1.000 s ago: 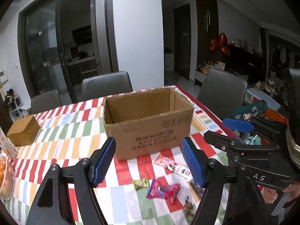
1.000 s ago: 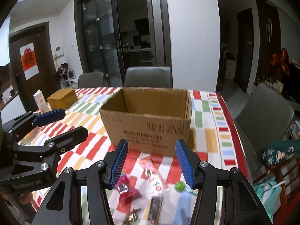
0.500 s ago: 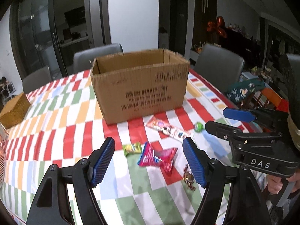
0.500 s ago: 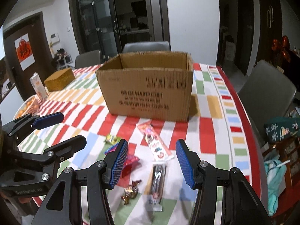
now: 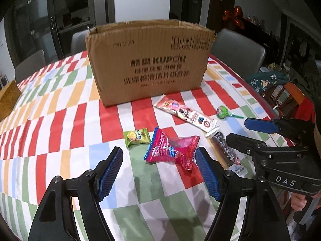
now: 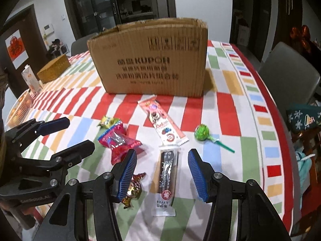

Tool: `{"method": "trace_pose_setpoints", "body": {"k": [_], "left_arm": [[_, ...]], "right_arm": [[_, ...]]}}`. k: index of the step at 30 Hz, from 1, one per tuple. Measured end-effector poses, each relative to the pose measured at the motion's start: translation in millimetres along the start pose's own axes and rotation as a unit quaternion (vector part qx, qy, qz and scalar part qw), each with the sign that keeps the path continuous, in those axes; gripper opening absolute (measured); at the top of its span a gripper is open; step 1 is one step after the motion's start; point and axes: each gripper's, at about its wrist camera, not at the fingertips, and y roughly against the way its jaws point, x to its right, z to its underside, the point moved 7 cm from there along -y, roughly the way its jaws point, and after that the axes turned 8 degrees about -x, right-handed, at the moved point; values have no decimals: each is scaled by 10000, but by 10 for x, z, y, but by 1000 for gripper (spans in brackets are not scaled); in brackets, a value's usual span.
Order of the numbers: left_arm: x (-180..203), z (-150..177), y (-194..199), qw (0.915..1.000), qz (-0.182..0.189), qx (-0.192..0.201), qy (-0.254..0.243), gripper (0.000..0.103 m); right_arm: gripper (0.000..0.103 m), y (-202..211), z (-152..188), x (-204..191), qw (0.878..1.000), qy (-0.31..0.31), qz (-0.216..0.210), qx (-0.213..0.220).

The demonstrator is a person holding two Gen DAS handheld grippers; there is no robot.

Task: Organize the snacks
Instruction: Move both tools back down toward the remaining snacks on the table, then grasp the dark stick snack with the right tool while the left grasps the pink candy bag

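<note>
An open cardboard box (image 5: 148, 60) (image 6: 152, 60) stands on the checked tablecloth (image 5: 60, 120). Snacks lie in front of it: a pink wrapped pack (image 5: 172, 148) (image 6: 118, 140), a small green pack (image 5: 136, 137) (image 6: 108, 121), a long red-and-white bar (image 5: 185, 115) (image 6: 162, 123), a green lollipop (image 5: 222, 112) (image 6: 203, 133), a dark bar in a clear wrapper (image 6: 167, 177) (image 5: 225, 150) and a gold-foil candy (image 6: 133, 188). My left gripper (image 5: 159, 172) hangs open just short of the pink pack. My right gripper (image 6: 162, 173) is open above the dark bar, which lies between its fingers untouched.
A woven golden box (image 6: 53, 71) (image 5: 8, 96), a carton (image 6: 30, 80) and a bowl of oranges (image 6: 19, 110) sit at the table's left. Grey chairs (image 5: 238, 50) (image 6: 289, 74) stand around the table. A green bag (image 6: 303, 116) lies off the right edge.
Both grippers have come down and tipped toward the table, so the snacks now lie close under their fingers and the box's inside has dropped out of sight. Jaw gaps look unchanged.
</note>
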Motion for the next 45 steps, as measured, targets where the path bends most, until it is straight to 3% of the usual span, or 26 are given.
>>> {"method": "trace_pose_setpoints", "body": {"k": [21, 24, 29, 32, 35, 45], "left_arm": [[-7, -88, -593, 9985, 360, -414, 89, 74], [-3, -90, -632, 9980, 404, -455, 170, 71], [29, -72, -646, 9968, 558, -508, 260, 47], [36, -63, -610, 9971, 530, -467, 268, 45], [38, -54, -557, 9980, 425, -394, 263, 44], [44, -67, -265, 9995, 144, -72, 261, 44]], "right_arm": [[51, -425, 104, 89, 9984, -198, 19, -525], [48, -459, 101, 82, 9982, -197, -9, -558], [43, -523, 114, 72, 9977, -212, -61, -638], [37, -560, 131, 71, 9974, -213, -108, -684], [24, -555, 128, 75, 9975, -195, -87, -670], [21, -409, 94, 30, 9985, -194, -223, -472]]}}
